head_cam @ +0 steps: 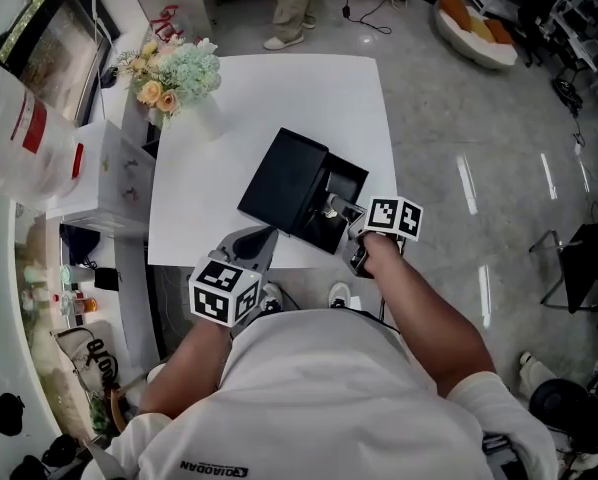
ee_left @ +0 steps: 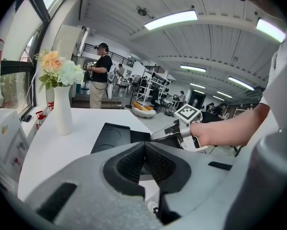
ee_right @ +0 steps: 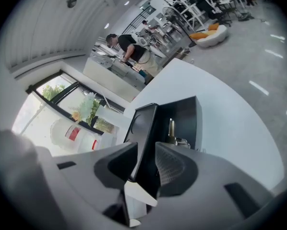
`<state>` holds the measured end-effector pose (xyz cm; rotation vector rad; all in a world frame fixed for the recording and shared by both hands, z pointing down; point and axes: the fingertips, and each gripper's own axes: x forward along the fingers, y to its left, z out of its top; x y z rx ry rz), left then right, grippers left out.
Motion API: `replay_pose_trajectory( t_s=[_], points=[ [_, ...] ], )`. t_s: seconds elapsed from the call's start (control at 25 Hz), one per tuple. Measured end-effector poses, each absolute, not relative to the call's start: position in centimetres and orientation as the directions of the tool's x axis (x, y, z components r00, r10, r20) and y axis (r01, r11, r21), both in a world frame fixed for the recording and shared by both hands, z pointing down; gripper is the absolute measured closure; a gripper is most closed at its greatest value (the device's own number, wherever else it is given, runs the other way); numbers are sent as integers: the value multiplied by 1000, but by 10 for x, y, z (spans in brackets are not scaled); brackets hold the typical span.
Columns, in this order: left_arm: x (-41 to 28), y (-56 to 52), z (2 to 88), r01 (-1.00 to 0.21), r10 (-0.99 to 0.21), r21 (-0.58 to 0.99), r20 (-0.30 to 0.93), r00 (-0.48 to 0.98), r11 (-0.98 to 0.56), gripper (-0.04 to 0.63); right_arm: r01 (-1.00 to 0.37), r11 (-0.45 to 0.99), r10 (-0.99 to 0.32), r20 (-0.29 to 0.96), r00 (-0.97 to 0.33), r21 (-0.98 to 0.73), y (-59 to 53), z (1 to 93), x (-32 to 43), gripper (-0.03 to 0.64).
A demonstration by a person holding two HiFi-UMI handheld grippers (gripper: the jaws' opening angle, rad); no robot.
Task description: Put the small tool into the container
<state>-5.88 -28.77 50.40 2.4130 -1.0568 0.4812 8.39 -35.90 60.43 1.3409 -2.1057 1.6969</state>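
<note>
A black container (head_cam: pixel 351 175) stands open near the front edge of the white table (head_cam: pixel 279 98), its lid (head_cam: pixel 284 178) swung out to the left. A small metal tool (head_cam: pixel 334 206) lies inside it, also seen in the right gripper view (ee_right: pixel 172 130). My right gripper (head_cam: pixel 345 215) is at the container's near right corner. Its jaws stand apart, and the lid's edge (ee_right: pixel 142 128) runs up between them (ee_right: pixel 146 158) without being pinched. My left gripper (head_cam: pixel 251 243) hovers at the table's front edge, left of the container, with its pads (ee_left: pixel 144 147) closed together on nothing.
A white vase of flowers (head_cam: pixel 179 78) stands at the table's far left corner. A white box (head_cam: pixel 104 173) and a clear plastic jar (head_cam: pixel 19 133) sit on the counter to the left. A person (head_cam: pixel 294 8) stands beyond the table.
</note>
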Motion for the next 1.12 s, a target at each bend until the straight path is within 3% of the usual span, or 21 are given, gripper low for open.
replay_pose_trajectory(
  t_s=[0.2,0.56,0.92,1.12],
  points=[
    [-53,-292,500,-746,-589,284,472,656,-603,586,-786,201,-576,579,-577,-584,-353,568,85,505],
    [-40,-299,480,-725,-593,255,436,677,-640,587,-812,456,-648,490,-583,-364,-332,492,85,510],
    [-21,-299,446,-684,-587,239,369,721,-690,586,-801,557,-713,367,-597,-220,-311,427,91,524],
    [-19,-301,432,-679,-595,225,344,726,-698,586,-795,586,-740,298,-603,-153,-304,404,96,582]
  ],
)
